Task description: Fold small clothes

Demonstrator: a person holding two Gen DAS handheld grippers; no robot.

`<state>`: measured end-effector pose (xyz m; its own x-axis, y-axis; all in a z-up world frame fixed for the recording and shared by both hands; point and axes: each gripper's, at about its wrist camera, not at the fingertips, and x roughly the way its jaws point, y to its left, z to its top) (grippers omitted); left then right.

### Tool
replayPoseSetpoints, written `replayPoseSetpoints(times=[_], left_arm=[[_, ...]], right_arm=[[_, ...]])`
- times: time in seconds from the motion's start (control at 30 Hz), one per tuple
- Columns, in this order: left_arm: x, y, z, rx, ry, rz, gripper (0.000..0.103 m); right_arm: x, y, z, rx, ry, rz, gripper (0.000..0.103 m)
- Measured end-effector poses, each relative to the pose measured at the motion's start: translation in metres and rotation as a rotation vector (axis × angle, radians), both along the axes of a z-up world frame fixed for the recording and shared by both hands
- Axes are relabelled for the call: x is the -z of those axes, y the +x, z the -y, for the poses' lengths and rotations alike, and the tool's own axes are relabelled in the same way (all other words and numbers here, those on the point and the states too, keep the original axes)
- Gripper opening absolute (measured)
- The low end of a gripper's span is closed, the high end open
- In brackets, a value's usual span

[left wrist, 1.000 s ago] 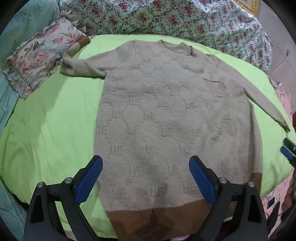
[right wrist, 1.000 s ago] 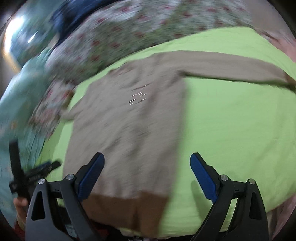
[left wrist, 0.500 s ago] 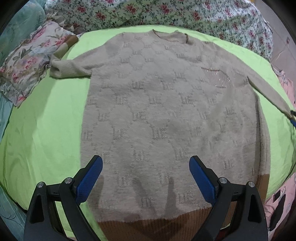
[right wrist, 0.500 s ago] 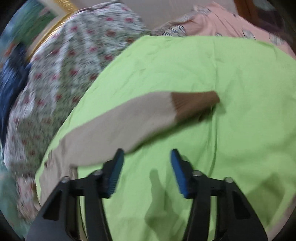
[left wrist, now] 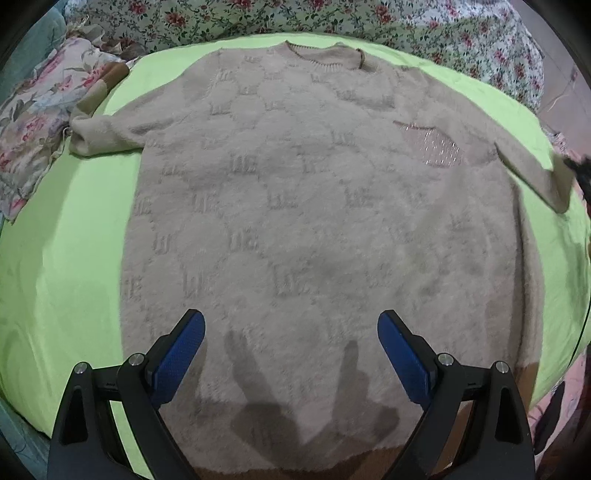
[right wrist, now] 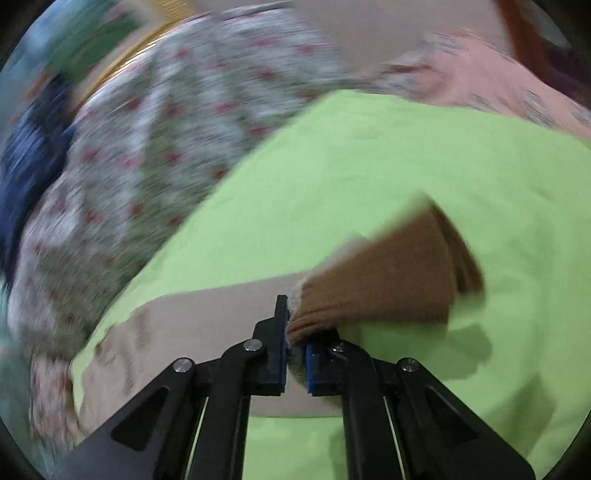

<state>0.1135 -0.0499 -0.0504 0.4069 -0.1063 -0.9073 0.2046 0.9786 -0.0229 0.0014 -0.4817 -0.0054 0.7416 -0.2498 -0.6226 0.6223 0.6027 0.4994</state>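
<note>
**Right claw clamps the sleeve cuff; left claw hangs wide over the sweater**

The beige sweater [left wrist: 314,221] lies flat, front up, on the green sheet [left wrist: 66,266] of a bed, neck toward the floral bedding [left wrist: 424,33] at the far side. One sleeve is bent back near a floral pillow [left wrist: 33,122] at the left. The other sleeve [left wrist: 532,173] stretches off to the right edge of the left wrist view, where a dark shape that may be the other claw meets it.

The left claw [left wrist: 291,332] is released, its blue pads [left wrist: 179,354] spread wide above the lower body of the sweater, touching nothing.

The right claw [right wrist: 295,354] has just been closing and is now clenched on the sleeve at the seam where beige meets the brown cuff [right wrist: 380,288]. Fabric is bunched between the pads. The cuff lies past the fingertips on the sheet. This view is motion-blurred, so finer detail is unclear.
</note>
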Motion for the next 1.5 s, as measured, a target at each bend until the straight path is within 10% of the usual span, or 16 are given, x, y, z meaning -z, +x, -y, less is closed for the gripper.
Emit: replayPoseSetpoints(times=[0.33, 0.77, 0.93, 1.27, 1.3, 1.37, 1.4, 1.5], left_arm=[[-0.012, 0.008, -0.034, -0.062, -0.047, 0.036, 0.095], [-0.006, 0.022, -0.080, -0.141, -0.074, 0.057, 0.095], [-0.003, 0.056, -0.072, -0.111, -0.135, 0.077, 0.095], [0.026, 0.181, -0.023, -0.088, -0.244, 0.079, 0.093], [0.025, 0.188, -0.022, -0.081, -0.261, 0.094, 0.091], [0.019, 0.203, -0.021, -0.055, -0.285, 0.107, 0.044], [0.018, 0.208, -0.023, -0.061, -0.295, 0.091, 0.037], [0.016, 0.213, -0.043, -0.103, -0.361, 0.091, 0.052]], right_arm=[[-0.014, 0.199, -0.160, -0.525, 0.080, 0.067, 0.008], [0.023, 0.287, -0.320, -0.855, 0.181, -0.108, 0.013], [0.039, 0.279, -0.305, -0.835, 0.306, -0.092, 0.060], [0.007, 0.190, -0.215, -0.657, 0.294, 0.044, 0.061], [0.005, 0.180, -0.207, -0.634, 0.289, 0.051, 0.061], [0.004, 0.161, -0.189, -0.591, 0.291, 0.064, 0.061], [0.004, 0.154, -0.183, -0.575, 0.287, 0.067, 0.061], [0.000, 0.133, -0.167, -0.537, 0.251, 0.069, 0.061]])
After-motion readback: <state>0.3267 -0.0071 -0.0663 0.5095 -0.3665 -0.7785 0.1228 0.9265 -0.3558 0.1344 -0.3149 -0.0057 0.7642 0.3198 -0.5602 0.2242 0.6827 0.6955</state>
